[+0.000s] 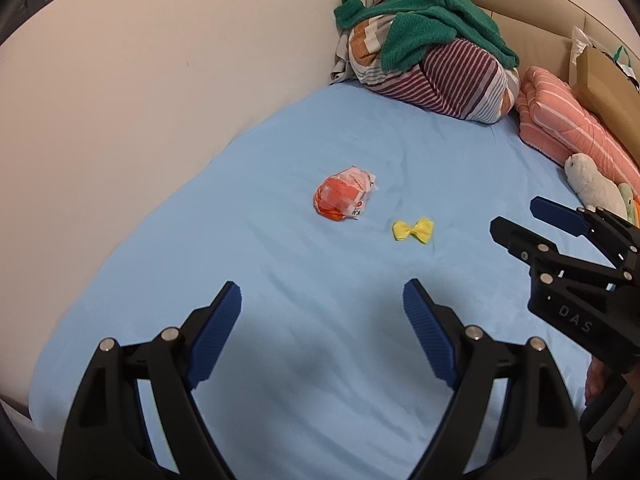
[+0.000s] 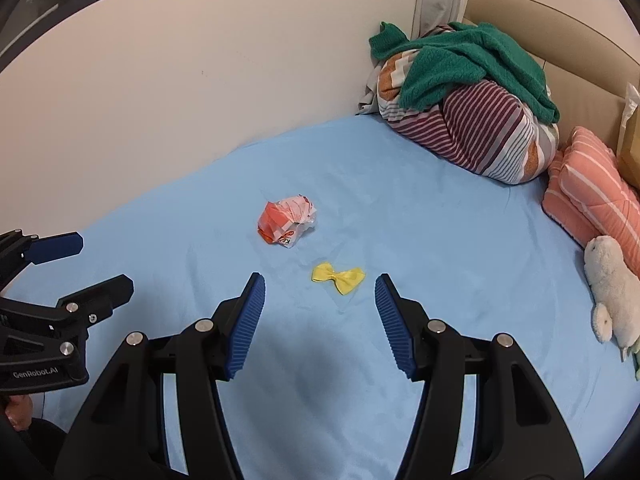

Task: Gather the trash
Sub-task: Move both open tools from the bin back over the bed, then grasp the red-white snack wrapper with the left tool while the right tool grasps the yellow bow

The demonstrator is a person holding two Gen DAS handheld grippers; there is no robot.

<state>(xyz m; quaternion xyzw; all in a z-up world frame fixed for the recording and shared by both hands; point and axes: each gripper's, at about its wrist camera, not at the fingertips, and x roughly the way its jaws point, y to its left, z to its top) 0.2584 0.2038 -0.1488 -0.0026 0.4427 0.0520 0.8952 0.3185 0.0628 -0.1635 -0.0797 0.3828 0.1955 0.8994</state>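
A: Any trash collected yet?
B: None, judging by what lies here. Crumpled orange wrapper (image 1: 344, 194) on the blue sheet (image 1: 200, 264), untouched, at about twelve o'clock from the left gripper (image 1: 322, 312). No bin or bag for it in sight.
A: And the left gripper?
B: Spread wide, nothing between the pads, well short of the wrapper.
A: Right gripper (image 2: 319, 308)?
B: Parted to a middling gap, empty too. Yellow bow (image 2: 338, 277) just beyond the fingertips at twelve o'clock, wrapper farther off at about eleven.
A: Bow counted as trash?
B: Hard to say; looks like a ribbon or a folded scrap.
A: Anything else around?
B: Striped bundle (image 1: 436, 76) under a green knit (image 1: 428, 20) at one o'clock, pink folded quilt (image 1: 568, 124) and white plush toy (image 1: 596, 184) at two to three. Likely not trash.
A: So, remaining?
B: Everything, probably: reaching, closing, carrying off.
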